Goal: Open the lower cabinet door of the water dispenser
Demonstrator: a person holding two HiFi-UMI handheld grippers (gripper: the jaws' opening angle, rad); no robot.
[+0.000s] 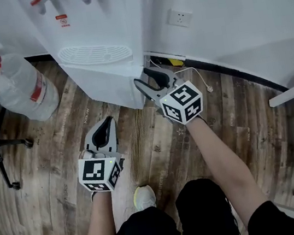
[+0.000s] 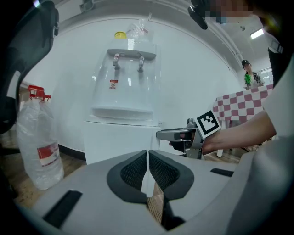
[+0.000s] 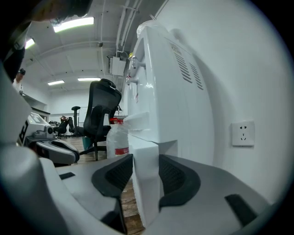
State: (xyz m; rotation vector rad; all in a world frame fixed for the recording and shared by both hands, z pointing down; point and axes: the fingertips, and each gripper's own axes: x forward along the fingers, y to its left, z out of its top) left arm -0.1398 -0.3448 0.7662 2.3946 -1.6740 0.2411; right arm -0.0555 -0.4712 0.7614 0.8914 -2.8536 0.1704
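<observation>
While my left hand has no part in this job, the water bottle (image 1: 20, 87) stands on the wooden floor at far left, beside the machine. My left tongs (image 1: 105, 125) hang over the floor, well short of the water dispenser (image 1: 95, 34), with the jaws pressed together on nothing. I judge they stay back because one hand is enough here.

The lower cabinet door (image 1: 111, 86) sits under the drip tray, down at floor level. My right tongs (image 1: 146, 80) come at it from the right side and are clamped on its right-hand vertical edge, the only purchase I can see.

The head view shows only tongs meeting a corner. The right gripper view shows the white edge filling the gap, both pads against it, and the panel standing a little proud of the body, so I judge the door barely cracked. Only the left gripper view shows the dispenser's front and taps. A wall socket (image 1: 180, 17) sits further right.
</observation>
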